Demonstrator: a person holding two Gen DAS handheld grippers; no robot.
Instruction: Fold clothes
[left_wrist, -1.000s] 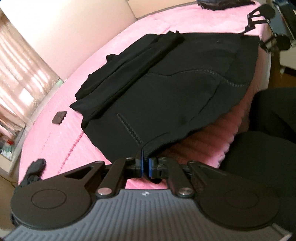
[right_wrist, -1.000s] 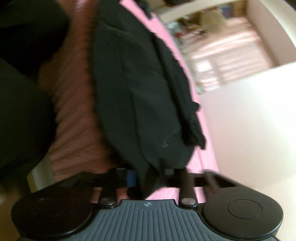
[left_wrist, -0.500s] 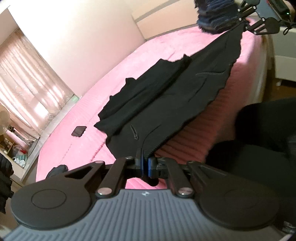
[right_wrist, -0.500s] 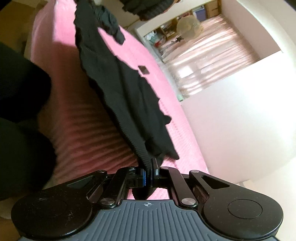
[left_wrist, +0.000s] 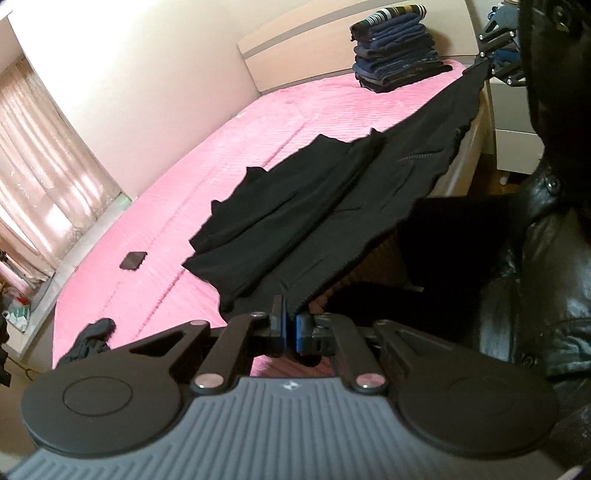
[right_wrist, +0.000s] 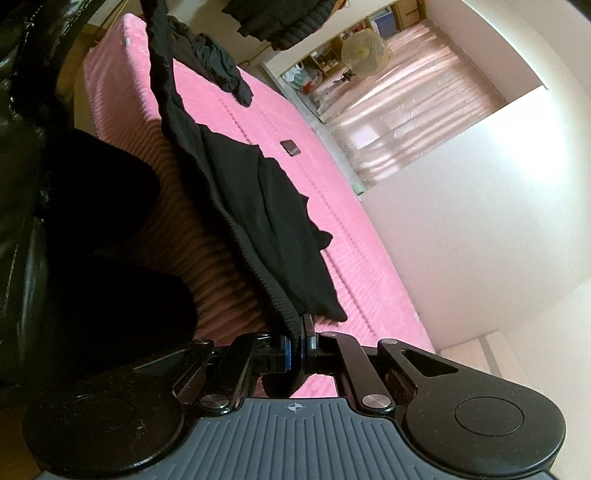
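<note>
Two grippers each pinch a corner of one black garment (left_wrist: 332, 206), and the ribbed hem between them hangs in the air along the near edge of the bed (left_wrist: 258, 122). The left gripper (left_wrist: 290, 328) has its jaws nearly closed on the hem corner, with the cloth squeezed between the blue pads. The right gripper (right_wrist: 297, 350) grips the other corner in the same way, its jaws pressed together on the thick ribbed edge. In the left wrist view that right gripper (left_wrist: 493, 64) shows small at the top right, holding the far corner above the bed's edge.

The rest of the garment lies on the pink bedspread, with a sleeve or folded panel resting on top of its body; which of the two it is, the dark cloth does not let me tell. A stack of folded clothes (left_wrist: 397, 48) sits at the head of the bed near the headboard. A small dark flat object (left_wrist: 133, 260) lies on the spread beyond the garment, and a crumpled dark piece of clothing (left_wrist: 92, 338) sits at the foot end. A person in a black leather jacket (left_wrist: 546, 258) stands beside the bed.
</note>
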